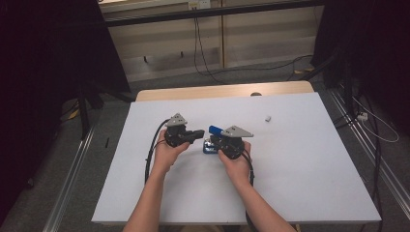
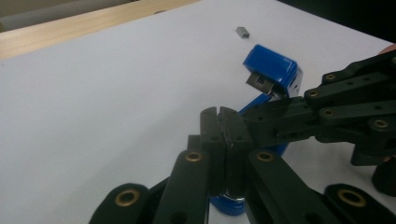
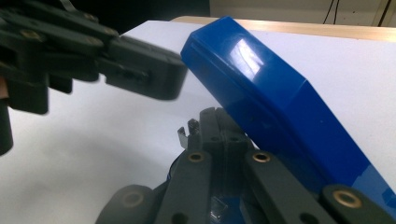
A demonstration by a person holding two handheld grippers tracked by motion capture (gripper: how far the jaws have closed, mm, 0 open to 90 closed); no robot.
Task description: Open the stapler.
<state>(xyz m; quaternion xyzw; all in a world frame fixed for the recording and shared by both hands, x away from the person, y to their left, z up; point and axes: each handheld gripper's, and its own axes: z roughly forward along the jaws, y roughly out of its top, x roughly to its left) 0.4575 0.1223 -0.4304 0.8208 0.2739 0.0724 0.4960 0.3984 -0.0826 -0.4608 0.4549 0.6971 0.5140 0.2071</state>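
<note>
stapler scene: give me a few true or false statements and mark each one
1. The stapler is blue. True.
2. Its top arm is swung up, open. True.
3. A small grey piece lies on the white table apart from the stapler. True.
4. The left gripper has its jaws wide open. False: they are shut together.
5. The right gripper is far from the stapler. False: it is at the stapler, jaws shut.
6. The stapler lies at the table's far right corner. False: it is near the middle.
</note>
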